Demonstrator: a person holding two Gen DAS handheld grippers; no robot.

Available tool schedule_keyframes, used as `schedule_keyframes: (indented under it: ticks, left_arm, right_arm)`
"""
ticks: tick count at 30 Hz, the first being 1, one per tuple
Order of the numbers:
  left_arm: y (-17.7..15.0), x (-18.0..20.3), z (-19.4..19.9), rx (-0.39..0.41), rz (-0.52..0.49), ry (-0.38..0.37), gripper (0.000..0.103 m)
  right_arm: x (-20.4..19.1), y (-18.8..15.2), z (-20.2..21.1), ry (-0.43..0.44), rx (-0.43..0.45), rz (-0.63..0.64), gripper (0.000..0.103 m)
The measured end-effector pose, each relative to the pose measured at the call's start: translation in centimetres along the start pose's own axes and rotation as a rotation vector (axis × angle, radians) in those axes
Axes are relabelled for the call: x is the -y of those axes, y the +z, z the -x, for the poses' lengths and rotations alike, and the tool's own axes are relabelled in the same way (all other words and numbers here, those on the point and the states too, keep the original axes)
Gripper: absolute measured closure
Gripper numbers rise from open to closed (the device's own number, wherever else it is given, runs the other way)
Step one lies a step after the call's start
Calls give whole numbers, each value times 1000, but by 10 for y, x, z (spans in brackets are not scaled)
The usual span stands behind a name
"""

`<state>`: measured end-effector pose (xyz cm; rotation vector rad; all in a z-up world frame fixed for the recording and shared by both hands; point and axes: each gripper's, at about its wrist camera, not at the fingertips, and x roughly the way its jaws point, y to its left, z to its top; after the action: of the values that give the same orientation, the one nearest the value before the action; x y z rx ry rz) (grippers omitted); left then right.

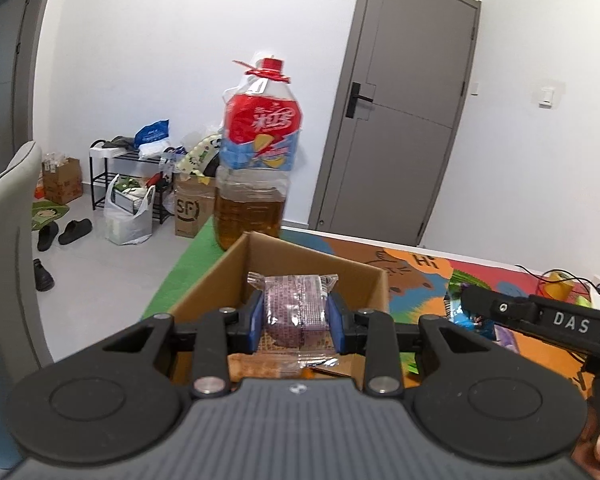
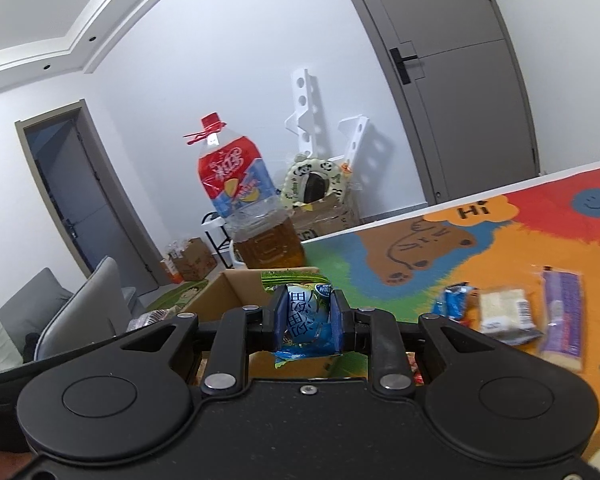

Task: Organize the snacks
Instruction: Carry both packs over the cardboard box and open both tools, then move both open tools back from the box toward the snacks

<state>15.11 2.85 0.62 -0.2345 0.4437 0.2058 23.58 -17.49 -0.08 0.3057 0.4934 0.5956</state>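
In the left wrist view my left gripper [image 1: 297,316] is shut on a purple wrapped snack [image 1: 294,304], held above the open cardboard box [image 1: 352,270]. The right gripper's black arm shows at the right edge of that view, beside a green and blue packet. In the right wrist view my right gripper [image 2: 308,318] is shut on a blue and green snack packet [image 2: 302,312], just in front of the box [image 2: 236,288]. More snacks lie on the mat to the right: a small blue packet [image 2: 454,300], a white packet [image 2: 504,314] and a long purple bar [image 2: 562,316].
A big oil bottle [image 1: 256,160] with a red cap stands at the table's far edge, right behind the box. The table carries a colourful cartoon mat [image 2: 500,240]. Cables lie at the table's right end [image 1: 560,280]. Beyond the table are a grey door, shoes, bags and cartons.
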Motion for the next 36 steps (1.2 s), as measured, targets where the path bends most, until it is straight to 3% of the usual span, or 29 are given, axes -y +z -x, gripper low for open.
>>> schedule_keyframes:
  ticks: [10, 17, 22, 27, 29, 36]
  left_arm:
    - [8, -27, -19, -53, 40, 18, 70]
    - [10, -40, -11, -55, 66, 60, 54]
    - [9, -48, 0, -42, 74, 67, 46]
    - [9, -51, 6, -34, 90, 63, 37]
    - [6, -49, 10, -27, 95, 57, 29]
    - [2, -38, 18, -28, 91, 38, 18]
  right_arm:
    - [-24, 4, -26, 45, -28, 23, 80]
    - [-35, 1, -39, 89, -66, 8, 79]
    - [-45, -3, -43, 113, -96, 15, 71]
    - [-42, -5, -34, 82, -93, 10, 64]
    - [-39, -5, -30, 68, -89, 7, 63]
    - [-21, -6, -10, 9, -81, -14, 53]
